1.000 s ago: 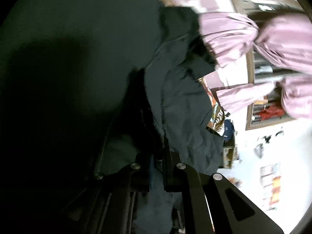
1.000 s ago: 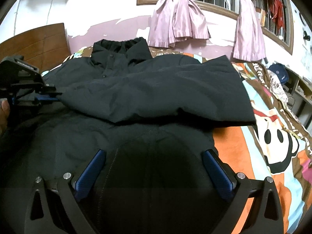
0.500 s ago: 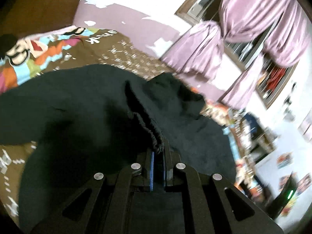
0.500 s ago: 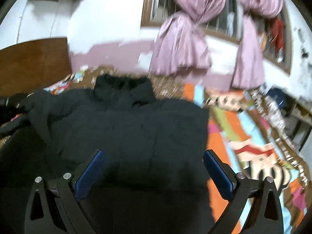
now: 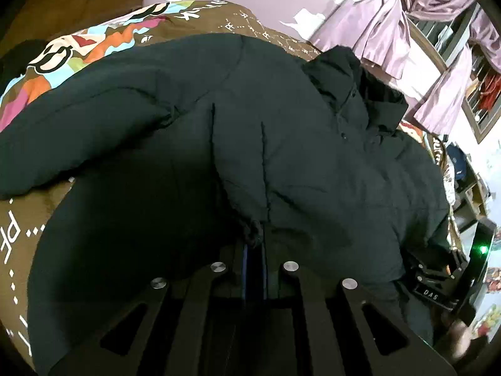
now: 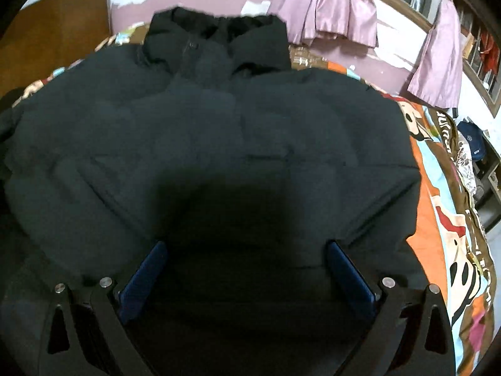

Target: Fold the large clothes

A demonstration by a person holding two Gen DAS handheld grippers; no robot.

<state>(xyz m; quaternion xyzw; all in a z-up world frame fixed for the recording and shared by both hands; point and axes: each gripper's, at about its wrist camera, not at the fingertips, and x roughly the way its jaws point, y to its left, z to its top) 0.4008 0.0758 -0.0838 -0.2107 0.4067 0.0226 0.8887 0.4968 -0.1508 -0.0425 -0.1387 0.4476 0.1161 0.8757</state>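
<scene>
Left gripper [image 5: 254, 244] clenched on the black jacket [image 5: 313, 163]; right gripper [image 6: 247, 266] released above it, bedspread [image 6: 444, 206] alongside.

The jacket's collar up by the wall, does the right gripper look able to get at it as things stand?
Probably yes. The right gripper is open and empty over the black jacket, and nothing lies between it and the collar but the jacket's own body. It is a far stretch across the bed, though.

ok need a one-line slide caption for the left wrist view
Left gripper shut on a cuff of the dark padded jacket, which is spread over a cartoon-print bedspread.
</scene>
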